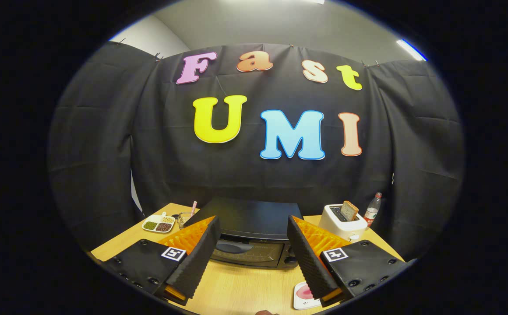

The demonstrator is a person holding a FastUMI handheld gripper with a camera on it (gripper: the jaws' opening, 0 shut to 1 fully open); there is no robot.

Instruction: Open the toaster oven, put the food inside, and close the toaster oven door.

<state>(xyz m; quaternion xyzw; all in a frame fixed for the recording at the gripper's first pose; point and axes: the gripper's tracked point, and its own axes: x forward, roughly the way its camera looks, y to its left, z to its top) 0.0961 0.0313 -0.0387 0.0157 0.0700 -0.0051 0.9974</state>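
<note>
A black toaster oven (249, 234) stands on the wooden table (241, 288), straight ahead beyond my fingers, its glass door shut and the handle across the door's top. My gripper (252, 258) is open, with nothing between its two fingers, held some way back from the oven's front. A small white plate (303, 296) with something pink on it lies on the table near me, beside the right finger (308, 258) and partly hidden by it.
A white pop-up toaster (342, 221) with a slice of bread (349, 210) in it stands right of the oven; a plastic bottle (372, 210) is behind it. Left of the oven lie a divided dish of beans (158, 223) and a small wire basket (184, 217).
</note>
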